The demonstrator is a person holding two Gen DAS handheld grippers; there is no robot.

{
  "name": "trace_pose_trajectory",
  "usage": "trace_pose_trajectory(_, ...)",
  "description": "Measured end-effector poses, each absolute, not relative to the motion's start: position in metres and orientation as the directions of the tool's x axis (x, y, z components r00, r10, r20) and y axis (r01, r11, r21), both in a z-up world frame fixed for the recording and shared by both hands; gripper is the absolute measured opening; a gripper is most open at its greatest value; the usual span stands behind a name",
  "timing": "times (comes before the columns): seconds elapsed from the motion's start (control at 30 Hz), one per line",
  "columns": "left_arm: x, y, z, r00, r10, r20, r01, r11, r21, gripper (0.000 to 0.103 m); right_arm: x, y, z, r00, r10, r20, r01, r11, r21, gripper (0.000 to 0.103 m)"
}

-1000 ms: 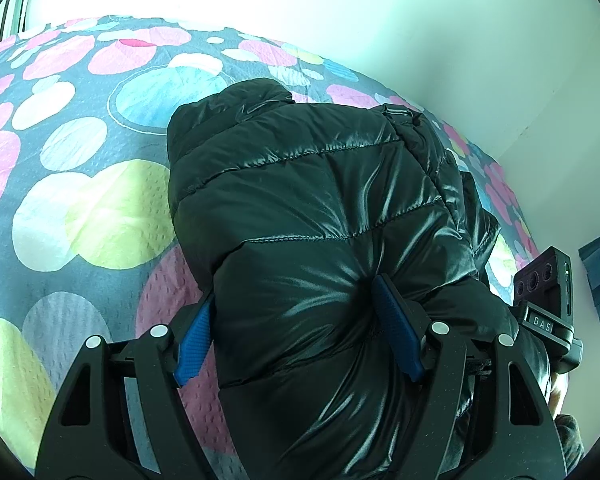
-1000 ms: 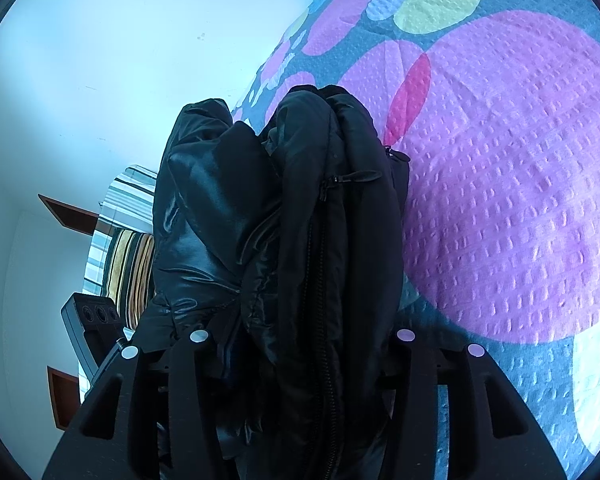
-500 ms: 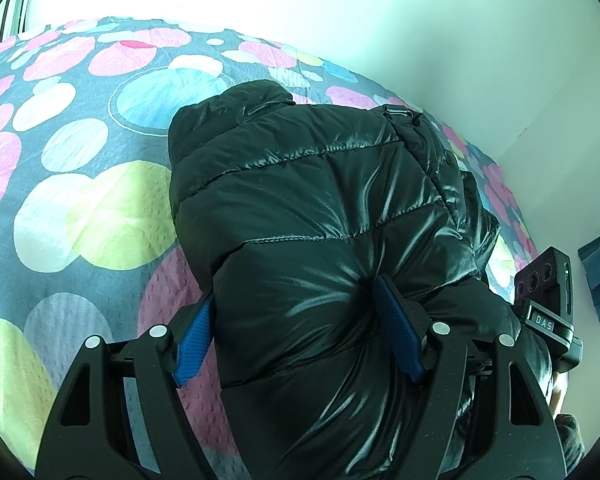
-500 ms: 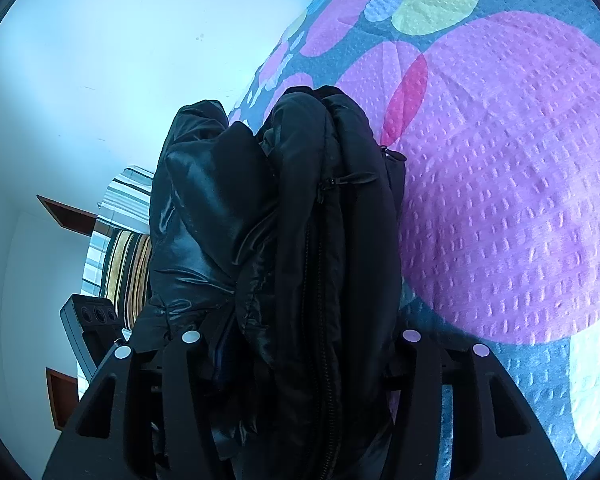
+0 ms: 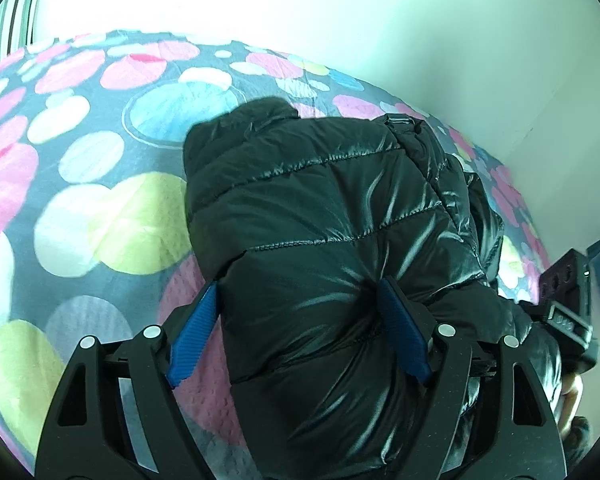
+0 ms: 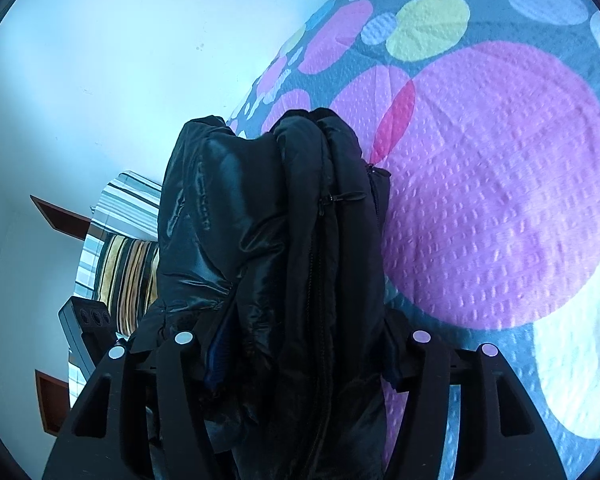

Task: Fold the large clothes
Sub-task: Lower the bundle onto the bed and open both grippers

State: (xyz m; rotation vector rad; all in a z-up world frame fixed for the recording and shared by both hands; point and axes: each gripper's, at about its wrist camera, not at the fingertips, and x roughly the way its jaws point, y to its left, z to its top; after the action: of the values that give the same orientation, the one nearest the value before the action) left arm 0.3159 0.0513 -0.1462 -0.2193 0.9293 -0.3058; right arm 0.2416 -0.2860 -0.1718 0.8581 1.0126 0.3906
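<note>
A: Entry, progress check. The black puffer jacket (image 5: 332, 248) looks already folded into a thick bundle; the right wrist view shows several layers stacked edge-on, with a zipper line (image 6: 320, 280) running down the middle. My judgement: folding is mostly done, and what is left is to set the bundle down flat on the bed (image 5: 112, 216) and let go.

B: Where does the jacket sit now?

A: Over the spotted bedspread, held at its near end by both tools. The far end appears to rest on or just above the bed; I cannot tell which.

B: Gripper states?

A: Left gripper (image 5: 296, 330): blue pads (image 5: 192, 340) stand fairly wide apart with the puffy fabric bulging between them; the right-hand pad dents the fabric, so it has hold of the jacket. Right gripper (image 6: 300, 360): its fingers clamp the stacked layers from both sides, with the pads mostly buried in cloth.

B: Counts?

A: One jacket. Two grippers, each also glimpsed at the edge of the other's view. One bed. One striped cushion or cloth (image 6: 120, 264) near the wall; I cannot tell which. No other garment is visible.

B: Risk?

A: The slick shell and trapped air may let the layers spring open on release.
</note>
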Motion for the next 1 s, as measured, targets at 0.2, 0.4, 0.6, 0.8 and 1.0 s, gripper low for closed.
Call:
trace_pose_trajectory(0.2,0.306,0.046,-0.133,0.592,-0.283,-0.755,0.161,0.959,-0.233,0.080,0.227,-0.302,-0.160,0.523,0.608,-0.597,0.100,0.652,0.752,0.059)
trace_pose_trajectory(0.4,0.280,0.049,-0.117,0.616,-0.243,-0.749,0.139,0.970,-0.200,0.080,0.203,-0.311,-0.136,0.565,0.523,-0.639,0.125,0.710,0.692,0.059)
trace_pose_trajectory(0.6,0.233,0.045,-0.092,0.666,-0.185,-0.722,0.114,0.983,-0.146,0.082,0.169,-0.298,-0.096,0.615,0.376,-0.693,0.164,0.799,0.578,0.059)
trace_pose_trajectory(0.8,0.182,0.037,-0.073,0.703,-0.150,-0.695,0.099,0.989,-0.113,0.089,0.130,-0.276,-0.059,0.658,0.273,-0.702,0.140,0.872,0.470,0.066)
trace_pose_trajectory(1.0,0.137,0.031,-0.057,0.750,-0.098,-0.654,0.060,0.995,-0.081,0.094,0.093,-0.250,-0.034,0.701,0.148,-0.698,0.115,0.942,0.316,0.078)
